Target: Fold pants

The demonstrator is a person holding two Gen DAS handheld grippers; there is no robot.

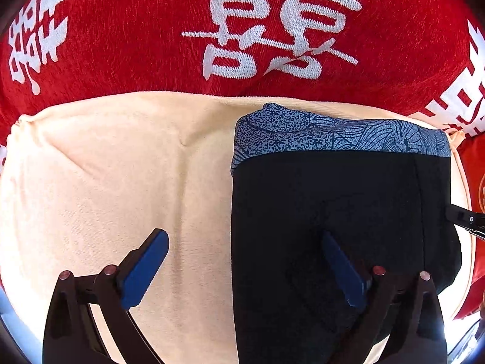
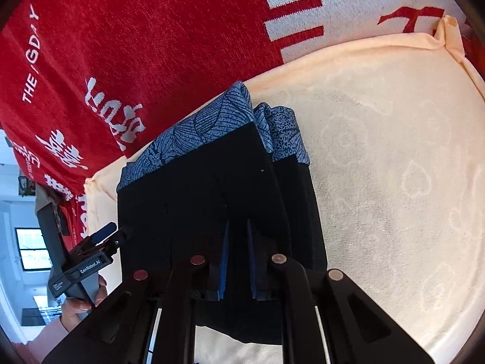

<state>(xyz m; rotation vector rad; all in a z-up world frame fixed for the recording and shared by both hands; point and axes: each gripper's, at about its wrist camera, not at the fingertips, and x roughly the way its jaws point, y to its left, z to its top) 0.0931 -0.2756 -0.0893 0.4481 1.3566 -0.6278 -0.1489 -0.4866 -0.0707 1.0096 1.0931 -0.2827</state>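
Note:
The folded black pants with a blue patterned band lie on a cream cloth. My left gripper points down over the pants' left edge and stands wide open. One of its fingers hangs above the black fabric, the other above the cream cloth, with nothing pinched. In the right wrist view the pants show several stacked layers. My right gripper is shut on the black fabric at the near edge, a dark fold filling the narrow gap between its blue pads.
A red blanket with white characters lies under and beyond the cream cloth. A person's hand holds the left gripper at the left of the right wrist view. A window shows far left.

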